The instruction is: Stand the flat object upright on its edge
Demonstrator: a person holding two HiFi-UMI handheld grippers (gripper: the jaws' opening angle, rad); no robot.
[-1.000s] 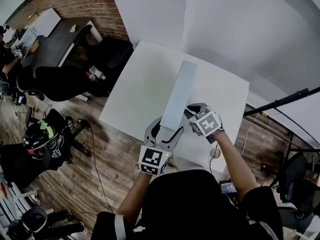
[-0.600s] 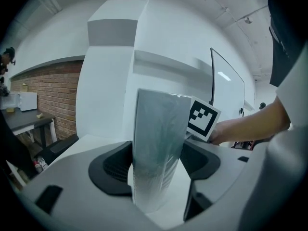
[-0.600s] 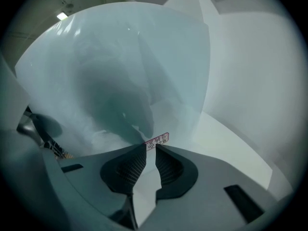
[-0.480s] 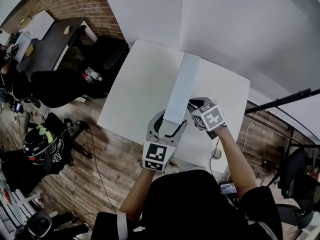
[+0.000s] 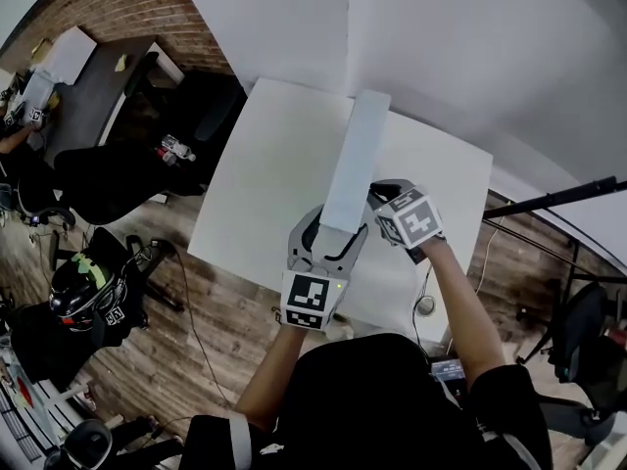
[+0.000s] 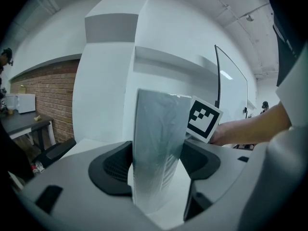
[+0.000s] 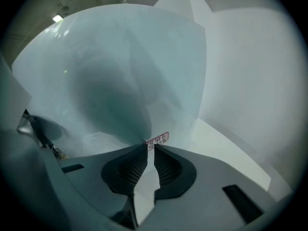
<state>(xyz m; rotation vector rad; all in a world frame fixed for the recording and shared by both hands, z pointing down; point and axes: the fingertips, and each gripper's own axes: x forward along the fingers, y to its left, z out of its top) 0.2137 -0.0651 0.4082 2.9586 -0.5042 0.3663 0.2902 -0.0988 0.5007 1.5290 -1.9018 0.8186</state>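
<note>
A long, flat, pale object (image 5: 353, 160) in clear wrap stands on its long edge on the white table (image 5: 274, 164), running from near me toward the wall. My left gripper (image 5: 331, 237) clasps its near end, one wide-set jaw on each face; in the left gripper view the flat object (image 6: 156, 148) fills the gap of the left gripper (image 6: 159, 160). My right gripper (image 5: 377, 198) is at the object's right side. Its jaws have just been closing and now pinch a thin labelled flap of the wrapped object (image 7: 120, 71) at the right gripper's (image 7: 151, 150) tips.
The table backs onto a white wall. Left of it, on the wooden floor, are black chairs (image 5: 118, 164), a dark desk (image 5: 98, 86) and a helmet (image 5: 83, 282). A black pole (image 5: 558, 199) slants at the right.
Both grippers have slid away from me across the table with the object between them. The object now reaches closer to the wall. The right jaws have narrowed.
</note>
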